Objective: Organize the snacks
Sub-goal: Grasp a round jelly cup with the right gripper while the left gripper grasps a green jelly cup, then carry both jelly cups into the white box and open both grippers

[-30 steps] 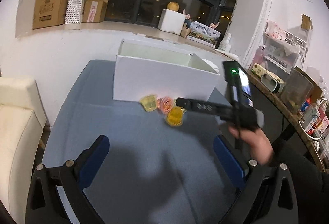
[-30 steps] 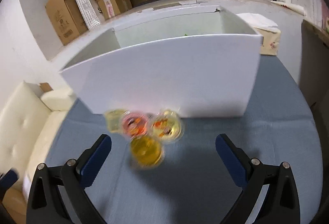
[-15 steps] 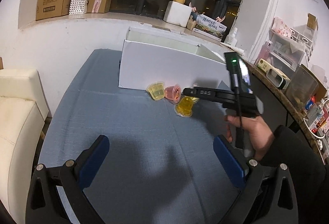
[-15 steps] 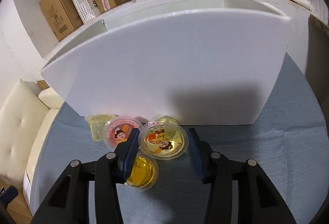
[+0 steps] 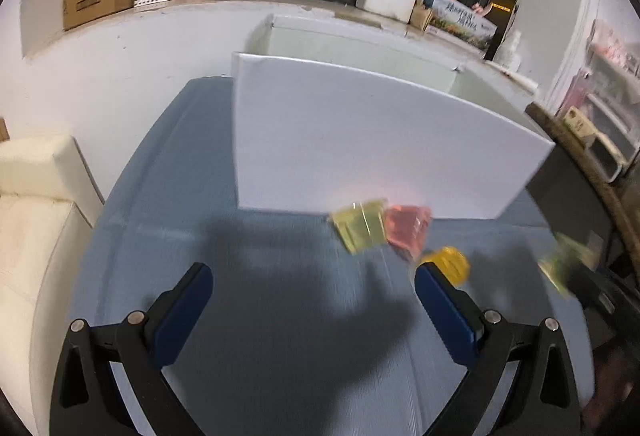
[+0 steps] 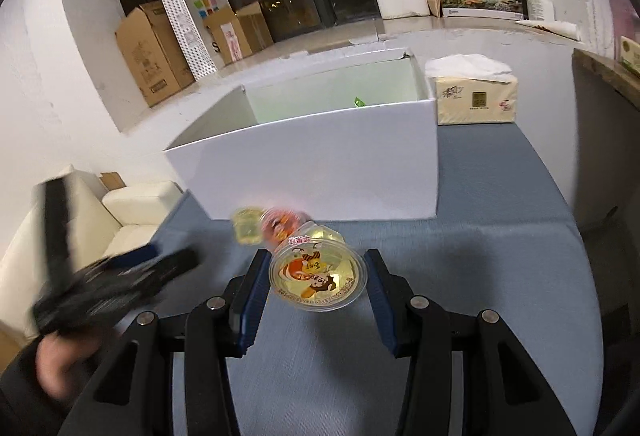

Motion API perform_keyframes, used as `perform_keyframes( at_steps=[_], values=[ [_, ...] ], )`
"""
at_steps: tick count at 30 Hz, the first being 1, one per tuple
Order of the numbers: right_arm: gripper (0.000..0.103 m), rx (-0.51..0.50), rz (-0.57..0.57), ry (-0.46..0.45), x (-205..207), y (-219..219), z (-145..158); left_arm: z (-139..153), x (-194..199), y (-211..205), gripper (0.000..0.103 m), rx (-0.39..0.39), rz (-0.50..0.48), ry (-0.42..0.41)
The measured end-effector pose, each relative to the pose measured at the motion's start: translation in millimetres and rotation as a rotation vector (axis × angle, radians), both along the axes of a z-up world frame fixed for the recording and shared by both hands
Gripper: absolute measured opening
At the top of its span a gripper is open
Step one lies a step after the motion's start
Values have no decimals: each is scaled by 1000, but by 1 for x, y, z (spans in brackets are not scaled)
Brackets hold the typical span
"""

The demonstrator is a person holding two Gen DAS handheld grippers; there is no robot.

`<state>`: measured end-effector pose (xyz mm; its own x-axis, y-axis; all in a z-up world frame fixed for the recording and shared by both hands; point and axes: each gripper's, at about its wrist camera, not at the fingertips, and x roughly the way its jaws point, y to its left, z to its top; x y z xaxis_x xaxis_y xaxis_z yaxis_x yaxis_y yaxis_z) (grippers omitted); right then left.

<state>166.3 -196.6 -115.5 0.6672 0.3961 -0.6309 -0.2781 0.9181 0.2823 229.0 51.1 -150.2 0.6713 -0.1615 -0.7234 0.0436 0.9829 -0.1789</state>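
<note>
My right gripper (image 6: 317,274) is shut on a clear yellow jelly cup (image 6: 318,276) with a cartoon lid and holds it above the blue tablecloth (image 6: 500,256). Behind it, a pale yellow cup (image 6: 247,229) and a pink cup (image 6: 280,223) lie against the front wall of the white box (image 6: 320,164). In the left wrist view, my left gripper (image 5: 314,300) is open and empty, a little short of the pale yellow cup (image 5: 360,230), the pink cup (image 5: 409,229) and an orange cup (image 5: 451,262). The held cup (image 5: 564,264) is a blur at the right edge.
A tissue pack (image 6: 476,100) stands right of the box, and something small and green (image 6: 358,101) lies inside it. Cardboard boxes (image 6: 152,52) line the window sill behind. A cream sofa (image 5: 36,220) sits left of the table. A dark counter (image 5: 580,172) runs along the right.
My right gripper closed on the cartoon-lid cup and lifted it back from the box. My left gripper moved forward and down toward the remaining cups.
</note>
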Motion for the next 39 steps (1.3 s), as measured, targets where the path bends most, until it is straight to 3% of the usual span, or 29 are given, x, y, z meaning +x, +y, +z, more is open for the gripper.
perform_keyframes(
  at_steps=[5, 12, 15, 18, 19, 22, 26, 33, 35, 37, 39],
  values=[
    [51, 4, 1, -5, -17, -3, -1, -8, 33, -11, 103, 14, 31, 28],
    [51, 30, -7, 19, -24, -13, -9, -17, 56, -21, 100, -60, 59, 74],
    [51, 39, -5, 10, -25, -14, -7, -22, 61, -18, 79, -107, 56, 88],
    [51, 40, -3, -1, -27, -14, -4, -22, 58, -16, 54, -102, 65, 77],
    [51, 43, 0, -3, -27, -14, -4, -22, 57, -14, 36, -135, 44, 76],
    [51, 43, 6, -6, -28, -11, -3, -15, 46, -18, 28, -80, 20, 37],
    [51, 33, 17, -10, -29, -6, -1, -6, 30, -14, 15, -99, -14, 6],
    [51, 17, 33, -20, -34, 4, 0, -3, 6, -7, 16, -82, -61, 6],
    [51, 18, 37, -20, -35, 5, 0, -7, 7, -8, 49, -49, -52, 30],
    [51, 19, 42, -22, -37, 6, 1, -10, 5, -8, 70, -52, -56, 40],
    [51, 14, 42, -26, -39, 5, 2, -10, 2, -12, 78, -44, -62, 30]
  ],
)
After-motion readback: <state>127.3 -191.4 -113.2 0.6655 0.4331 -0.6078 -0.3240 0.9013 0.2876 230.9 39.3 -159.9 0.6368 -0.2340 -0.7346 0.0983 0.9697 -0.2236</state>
